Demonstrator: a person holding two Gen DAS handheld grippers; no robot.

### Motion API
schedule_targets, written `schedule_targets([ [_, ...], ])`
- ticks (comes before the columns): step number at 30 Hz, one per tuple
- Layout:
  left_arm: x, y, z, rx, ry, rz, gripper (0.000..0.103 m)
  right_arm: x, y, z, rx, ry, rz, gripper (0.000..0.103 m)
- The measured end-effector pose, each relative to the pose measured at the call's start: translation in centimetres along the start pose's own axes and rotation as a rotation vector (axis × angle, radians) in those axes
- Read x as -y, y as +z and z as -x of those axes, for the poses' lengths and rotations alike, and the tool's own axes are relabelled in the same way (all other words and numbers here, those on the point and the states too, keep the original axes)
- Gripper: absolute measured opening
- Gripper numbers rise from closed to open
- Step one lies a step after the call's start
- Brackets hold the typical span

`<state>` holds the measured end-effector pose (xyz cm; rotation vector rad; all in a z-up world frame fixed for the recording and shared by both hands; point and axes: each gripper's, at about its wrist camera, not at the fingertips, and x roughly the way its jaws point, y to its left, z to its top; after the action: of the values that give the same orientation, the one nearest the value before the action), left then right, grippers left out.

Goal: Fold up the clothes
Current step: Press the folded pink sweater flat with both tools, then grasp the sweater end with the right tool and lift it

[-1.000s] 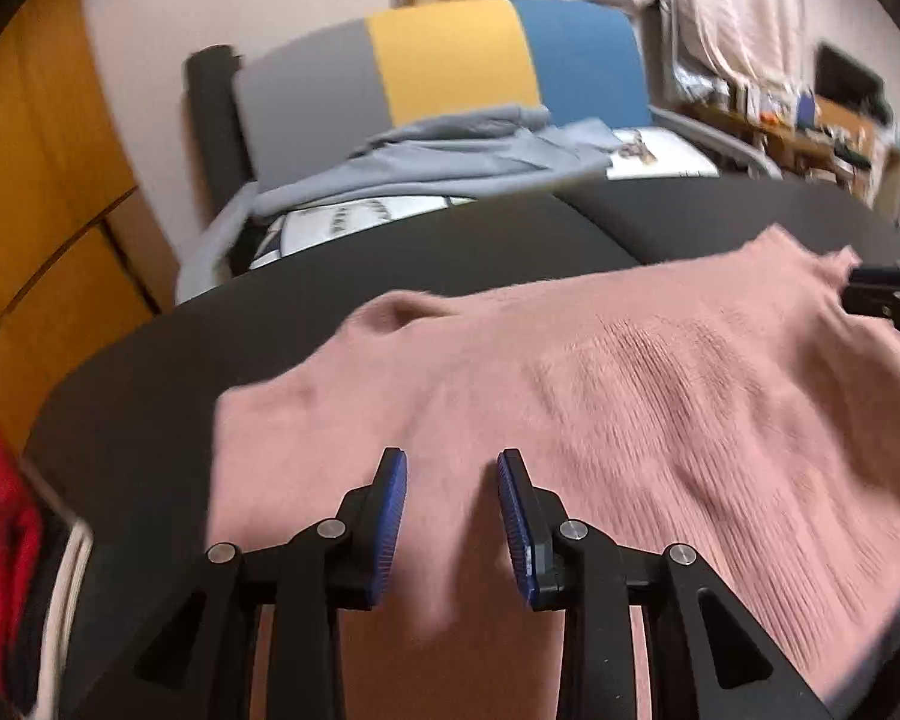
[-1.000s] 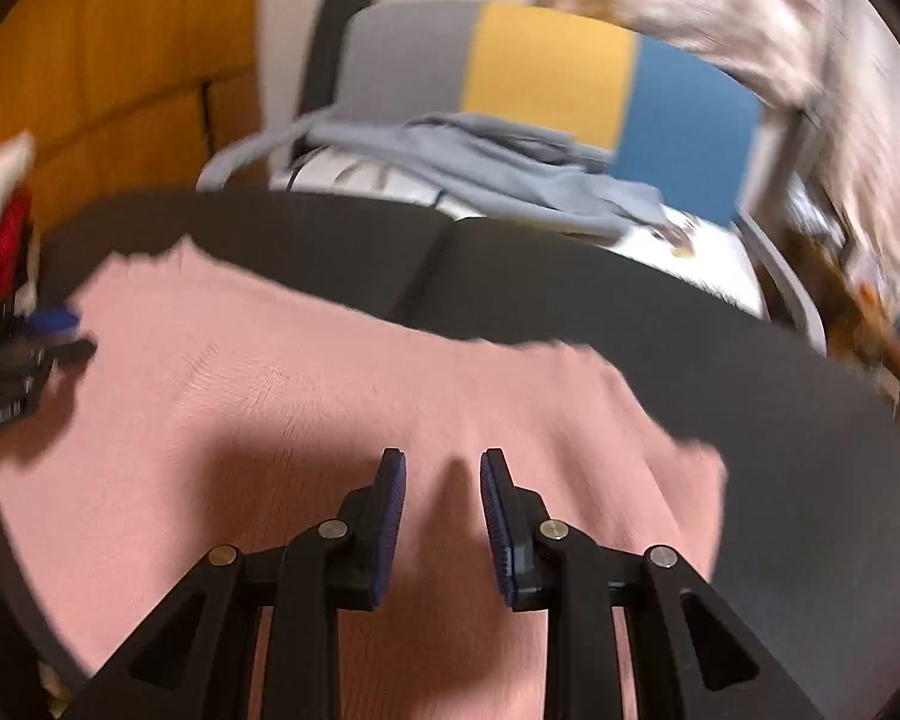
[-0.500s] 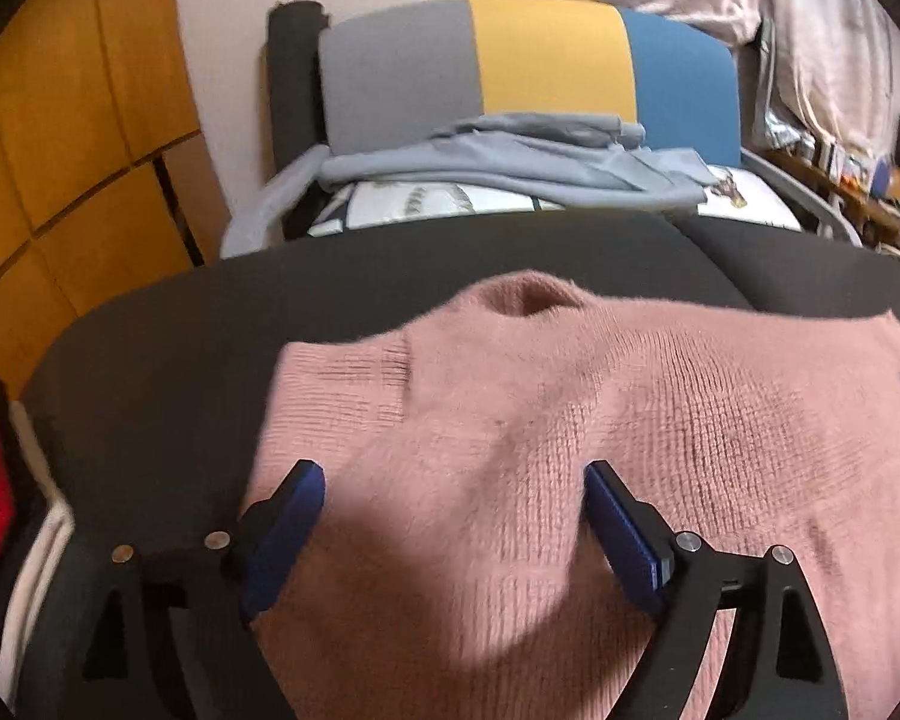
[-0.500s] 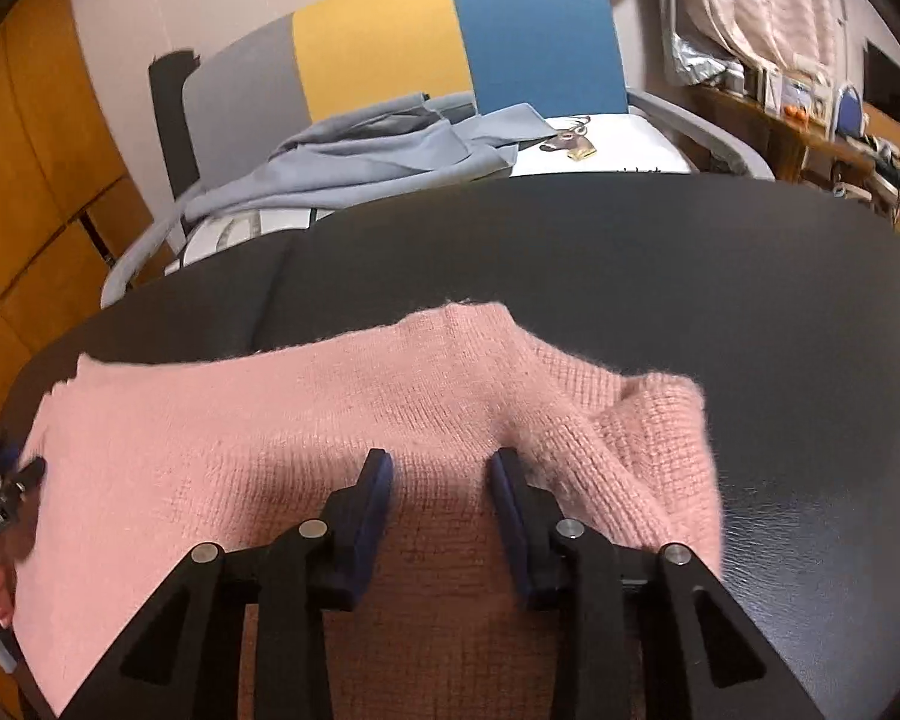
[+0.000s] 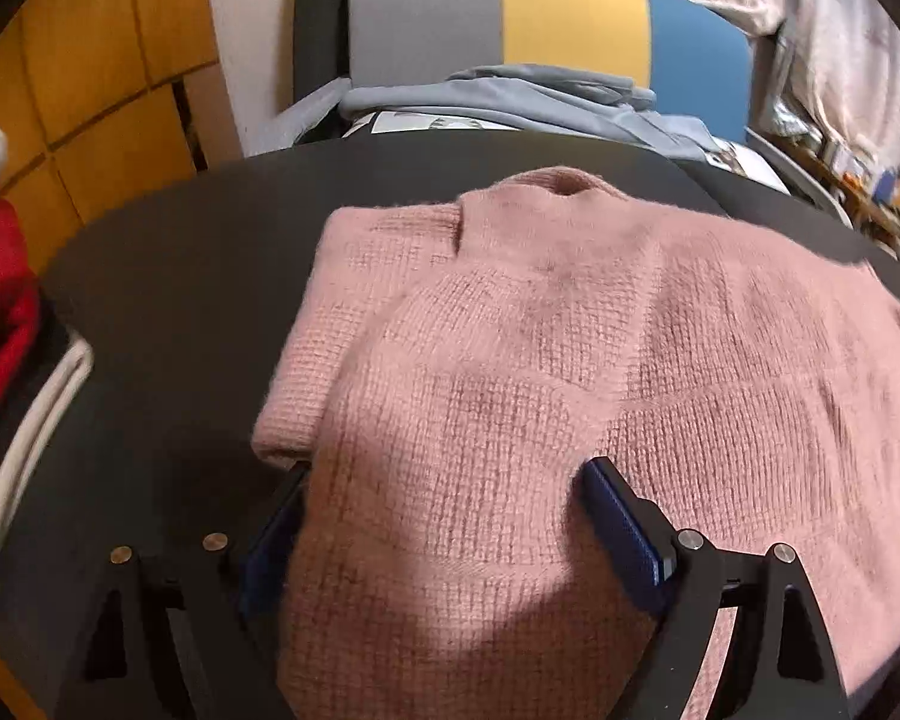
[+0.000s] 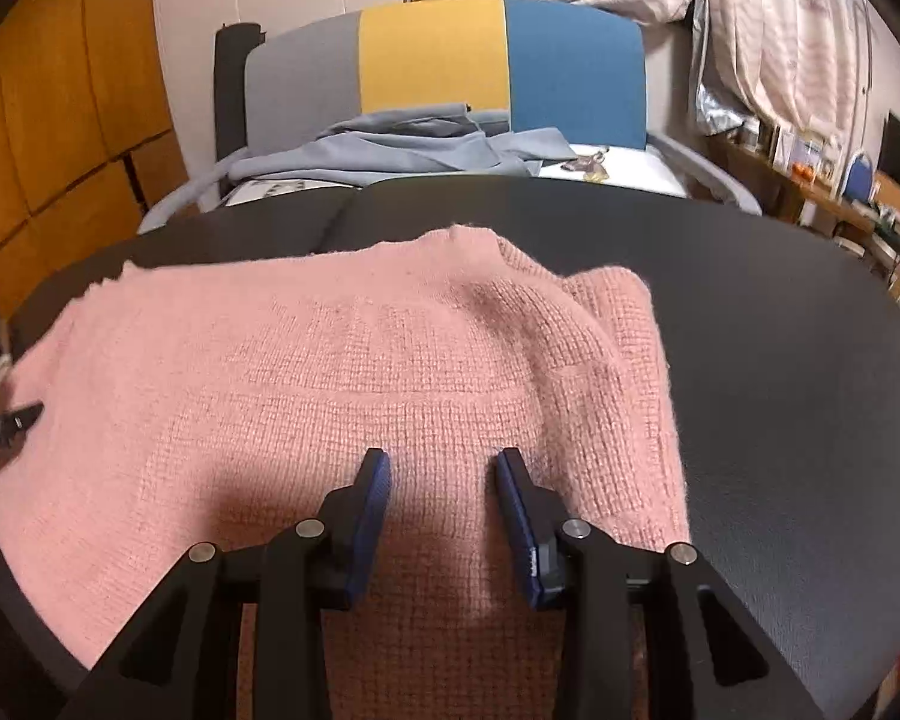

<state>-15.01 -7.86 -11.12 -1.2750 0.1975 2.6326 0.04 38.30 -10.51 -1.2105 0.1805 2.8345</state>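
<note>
Sweater (image 5: 570,360) inside table (image 6: 780,360) edges; left jaws wide, right jaws opening, both empty.

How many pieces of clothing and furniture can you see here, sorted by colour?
Pink: 1, the sweater lying on the table.
Grey-blue: 1, the garment draped over the chair seat.
Red, white and dark: 1 pile of clothes at the table's left edge; pieces too bunched to count.
Black: 1, the table.
Grey, yellow and blue: 1, the chair.
Total: 5.
</note>
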Motion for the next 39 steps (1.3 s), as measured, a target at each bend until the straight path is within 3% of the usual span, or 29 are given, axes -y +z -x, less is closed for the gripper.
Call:
schedule_targets([
  [5, -0.1, -3.7, 4.0, 0.0, -0.022, -0.022, 0.089, 2.2, -1.9, 3.7, -0.015, 0.088, -0.135, 0.037],
  [8, -0.7, -4.4, 6.2, 0.017, -0.014, 0.058, 0.088, 5.4, -3.2, 7.7, 0.081, 0.141, -0.334, 0.039],
  [11, -0.4, -4.9, 8.8, 0.094, -0.078, 0.127, 0.088, 9.6, -6.2, 11.3, 0.133, 0.165, -0.549, 0.044],
  [14, 2.0, -5.1, 10.1, 0.139, -0.157, 0.102, 0.088, 12.6, -9.1, 13.0, 0.12, 0.131, -0.657, 0.051],
  [18, 7.0, -6.0, 9.9, 0.142, -0.246, -0.061, 0.088, 13.1, -11.6, 12.9, 0.089, 0.164, -0.644, 0.056],
  [23, 11.1, -6.5, 7.6, 0.1, -0.241, -0.211, 0.088, 12.4, -12.3, 10.2, 0.037, 0.216, -0.626, 0.06],
  [25, 11.5, -6.7, 6.2, 0.07, -0.228, -0.21, 0.091, 12.2, -12.1, 9.6, 0.068, 0.241, -0.634, 0.076],
  [26, 11.4, -6.7, 6.1, 0.079, -0.229, -0.204, 0.093, 12.2, -12.1, 9.6, 0.089, 0.257, -0.635, 0.077],
  [31, 11.4, -6.1, 5.8, 0.077, -0.234, -0.204, 0.094, 12.5, -11.7, 9.6, 0.161, 0.34, -0.643, 0.076],
  [35, 11.2, -5.6, 6.4, 0.098, -0.225, -0.171, 0.093, 11.6, -10.8, 8.4, 0.142, 0.398, -0.592, 0.076],
  [39, 11.7, -4.4, 7.2, 0.167, -0.252, -0.185, 0.093, 11.0, -9.3, 6.7, 0.135, 0.443, -0.567, 0.076],
])
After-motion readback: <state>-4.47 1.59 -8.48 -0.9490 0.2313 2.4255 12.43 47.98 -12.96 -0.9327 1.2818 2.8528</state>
